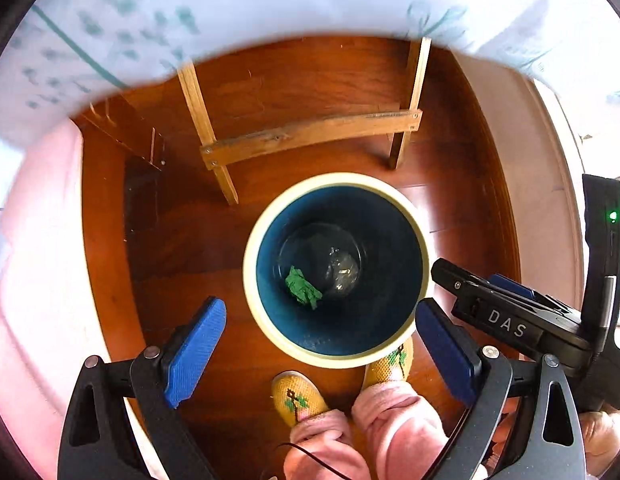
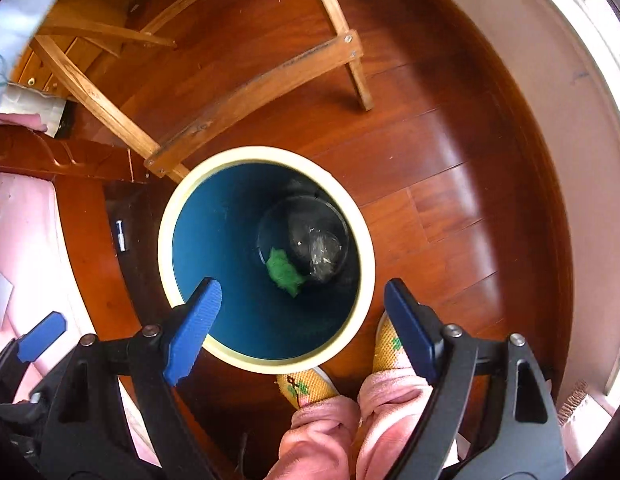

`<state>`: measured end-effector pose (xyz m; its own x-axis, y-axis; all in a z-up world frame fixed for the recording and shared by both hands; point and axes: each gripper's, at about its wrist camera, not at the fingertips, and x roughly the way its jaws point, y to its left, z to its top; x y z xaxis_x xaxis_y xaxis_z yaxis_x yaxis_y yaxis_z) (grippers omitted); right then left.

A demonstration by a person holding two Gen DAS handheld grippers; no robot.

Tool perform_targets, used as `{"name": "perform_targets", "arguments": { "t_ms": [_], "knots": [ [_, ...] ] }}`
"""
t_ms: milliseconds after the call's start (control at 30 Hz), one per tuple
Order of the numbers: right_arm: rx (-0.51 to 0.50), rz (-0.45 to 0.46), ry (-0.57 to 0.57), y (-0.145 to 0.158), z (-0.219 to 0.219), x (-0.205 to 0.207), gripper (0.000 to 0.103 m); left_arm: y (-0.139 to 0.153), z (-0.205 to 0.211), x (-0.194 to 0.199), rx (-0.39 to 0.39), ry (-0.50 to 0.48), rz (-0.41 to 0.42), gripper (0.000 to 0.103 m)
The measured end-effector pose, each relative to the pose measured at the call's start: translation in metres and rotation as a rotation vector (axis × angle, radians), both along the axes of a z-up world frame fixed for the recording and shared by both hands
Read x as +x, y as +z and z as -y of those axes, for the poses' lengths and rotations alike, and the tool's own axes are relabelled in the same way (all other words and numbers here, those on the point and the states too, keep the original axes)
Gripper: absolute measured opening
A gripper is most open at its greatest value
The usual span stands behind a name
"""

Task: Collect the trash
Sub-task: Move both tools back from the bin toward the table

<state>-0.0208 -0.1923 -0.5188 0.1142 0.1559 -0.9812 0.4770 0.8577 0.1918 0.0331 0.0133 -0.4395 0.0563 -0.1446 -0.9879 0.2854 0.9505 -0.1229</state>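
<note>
A round trash bin with a cream rim (image 1: 249, 248) (image 2: 165, 240) and dark blue inside stands on the wooden floor. At its bottom lie a crumpled green scrap (image 1: 302, 288) (image 2: 283, 271) and a crumpled clear plastic piece (image 1: 342, 274) (image 2: 322, 256). My left gripper (image 1: 318, 324) is open and empty, held above the bin's near rim. My right gripper (image 2: 303, 308) is open and empty, also above the bin; it shows at the right of the left wrist view (image 1: 506, 312). A left fingertip (image 2: 41, 336) shows at the lower left of the right wrist view.
A wooden table frame (image 1: 310, 136) (image 2: 245, 96) stands just behind the bin under a white cloth (image 1: 269, 0). The person's yellow slippers (image 1: 297, 396) (image 2: 305, 388) and pink trouser legs stand at the bin's near side. A pale wall base (image 2: 550, 120) runs along the right. Pink fabric (image 2: 17, 220) lies left.
</note>
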Motion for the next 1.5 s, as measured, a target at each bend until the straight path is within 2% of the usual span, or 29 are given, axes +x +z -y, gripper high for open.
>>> {"name": "perform_targets", "arguments": {
  "t_ms": [200, 367, 500, 533, 767, 900, 1167, 1300, 1500],
  "knots": [
    [-0.038, 0.003, 0.016, 0.044, -0.006, -0.003, 0.082, 0.056, -0.008, 0.002, 0.000, 0.009, 0.022, 0.097],
    [-0.037, 0.021, 0.040, 0.099, -0.016, -0.010, 0.082, 0.124, -0.021, 0.001, -0.030, 0.021, 0.059, 0.097],
    [-0.006, 0.008, 0.047, 0.127, -0.022, -0.017, 0.082, 0.178, -0.028, -0.006, -0.029, 0.004, 0.097, 0.097],
    [-0.007, 0.007, 0.060, 0.149, -0.027, -0.022, 0.082, 0.192, -0.030, -0.008, -0.033, 0.002, 0.106, 0.097],
    [-0.030, 0.045, 0.127, 0.233, -0.048, -0.031, 0.082, 0.283, -0.047, -0.024, -0.036, -0.007, 0.196, 0.097],
    [-0.050, 0.112, 0.165, 0.292, -0.054, -0.034, 0.082, 0.334, -0.057, -0.030, -0.050, 0.011, 0.254, 0.097],
    [-0.100, 0.283, 0.169, 0.403, -0.051, -0.036, 0.082, 0.431, -0.072, -0.036, -0.094, 0.028, 0.403, 0.097],
    [-0.132, 0.377, 0.161, 0.449, -0.048, -0.033, 0.082, 0.467, -0.078, -0.035, -0.120, 0.044, 0.462, 0.097],
    [-0.183, 0.509, 0.137, 0.504, -0.042, -0.023, 0.082, 0.510, -0.081, -0.033, -0.138, 0.028, 0.548, 0.097]
  ]
}}
